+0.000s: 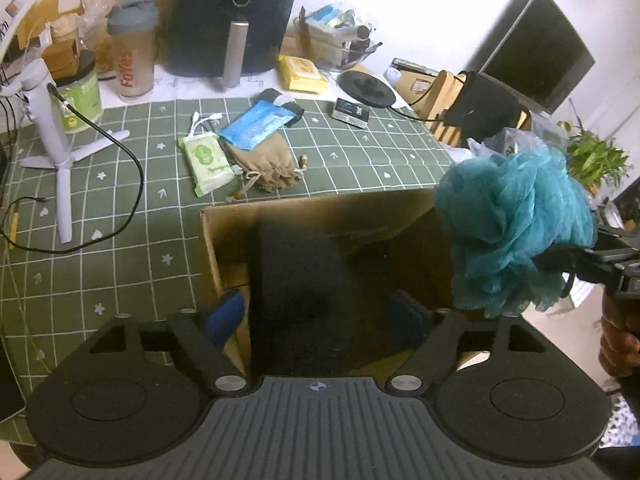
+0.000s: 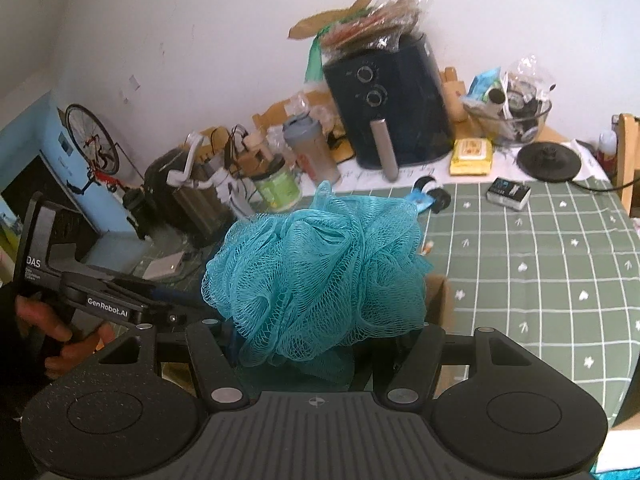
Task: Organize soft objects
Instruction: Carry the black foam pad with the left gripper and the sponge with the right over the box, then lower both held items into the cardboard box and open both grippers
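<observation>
My right gripper is shut on a teal mesh bath pouf and holds it in the air beside the open cardboard box; the pouf also shows in the left wrist view at the box's right edge. My left gripper is open over the box, its fingers either side of a black soft item standing inside. On the green checked cloth behind the box lie a tan drawstring pouch, a green wipes pack and a blue wipes pack.
A white tripod with a black cable stands at left. A black air fryer, shaker bottle, yellow pack, glass bowl and black disc line the back. A monitor and plant are at right.
</observation>
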